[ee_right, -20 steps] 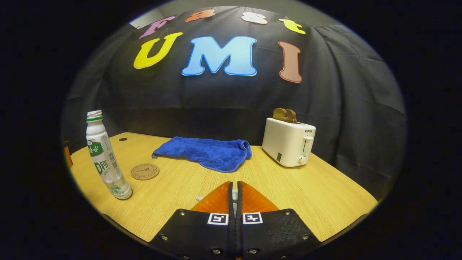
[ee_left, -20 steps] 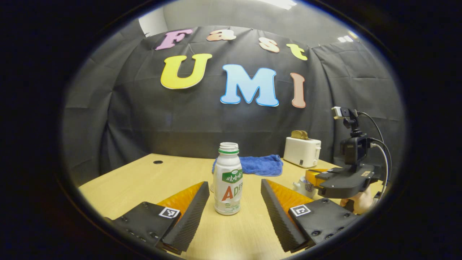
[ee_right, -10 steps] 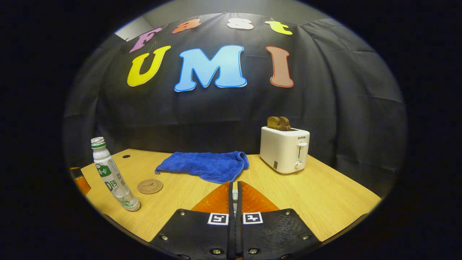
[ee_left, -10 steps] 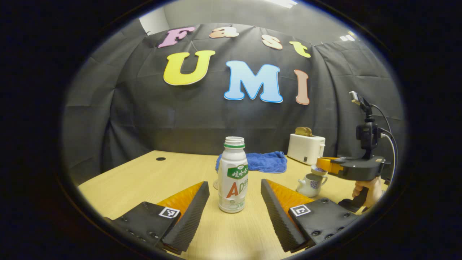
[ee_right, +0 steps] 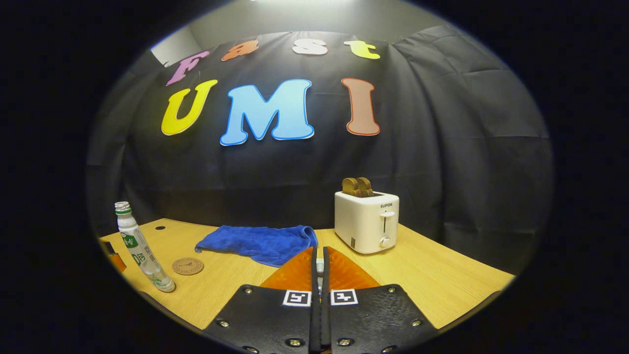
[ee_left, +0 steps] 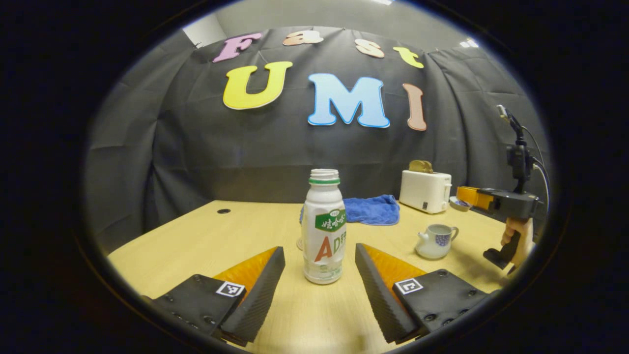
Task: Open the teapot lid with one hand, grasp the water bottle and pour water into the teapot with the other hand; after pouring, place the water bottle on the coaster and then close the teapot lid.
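Black cloth is hung behind a pale wooden desk point(ee_left: 206, 236) in the left gripper view. An uncapped white plastic water bottle with a green label point(ee_left: 323, 227) is stood upright on the desk, between the widely spread fingers of the left hand-held gripper point(ee_left: 319, 275), which are kept apart from it on both sides. A small white ceramic teapot with a blue pattern point(ee_left: 435, 241) is seen to the right, its top uncovered. Above and beyond it, the right hand-held gripper point(ee_left: 464, 195) is held in a hand point(ee_left: 516, 236), with a small white lid point(ee_left: 459, 204) pinched at its tips. A blue cloth point(ee_left: 371, 210) and a white toaster with toast point(ee_left: 425, 191) are set farther back.

Black cloth and the same desk point(ee_right: 442, 280) are shown in the right gripper view. The right hand-held gripper point(ee_right: 319, 268) is closed almost completely, with a small white piece caught between the fingers. The bottle point(ee_right: 140, 253) is seen at far left, a round brown coaster point(ee_right: 187, 266) just beside it, the blue cloth point(ee_right: 258, 243) and toaster point(ee_right: 367, 221) behind.
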### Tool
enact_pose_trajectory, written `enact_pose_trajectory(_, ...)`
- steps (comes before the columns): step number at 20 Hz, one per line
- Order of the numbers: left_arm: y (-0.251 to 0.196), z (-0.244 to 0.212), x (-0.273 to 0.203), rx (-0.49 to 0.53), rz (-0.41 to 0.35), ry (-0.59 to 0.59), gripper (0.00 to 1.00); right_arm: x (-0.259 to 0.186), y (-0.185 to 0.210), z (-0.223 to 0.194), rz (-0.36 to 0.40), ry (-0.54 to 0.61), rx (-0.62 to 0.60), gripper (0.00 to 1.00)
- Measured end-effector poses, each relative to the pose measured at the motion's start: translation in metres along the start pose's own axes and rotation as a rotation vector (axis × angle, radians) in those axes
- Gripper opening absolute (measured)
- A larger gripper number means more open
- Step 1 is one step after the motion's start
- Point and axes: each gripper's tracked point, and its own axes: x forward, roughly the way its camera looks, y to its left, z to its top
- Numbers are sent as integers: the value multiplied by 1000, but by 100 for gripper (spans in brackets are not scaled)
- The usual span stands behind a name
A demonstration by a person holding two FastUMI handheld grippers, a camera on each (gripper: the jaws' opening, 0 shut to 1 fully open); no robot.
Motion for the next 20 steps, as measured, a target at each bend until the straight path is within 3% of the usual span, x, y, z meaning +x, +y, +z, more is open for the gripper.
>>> enact_pose_trajectory(20, -5, -22, 94, 77, 26, 67, 100, 0, -19, -18, 16, 23, 89, 0)
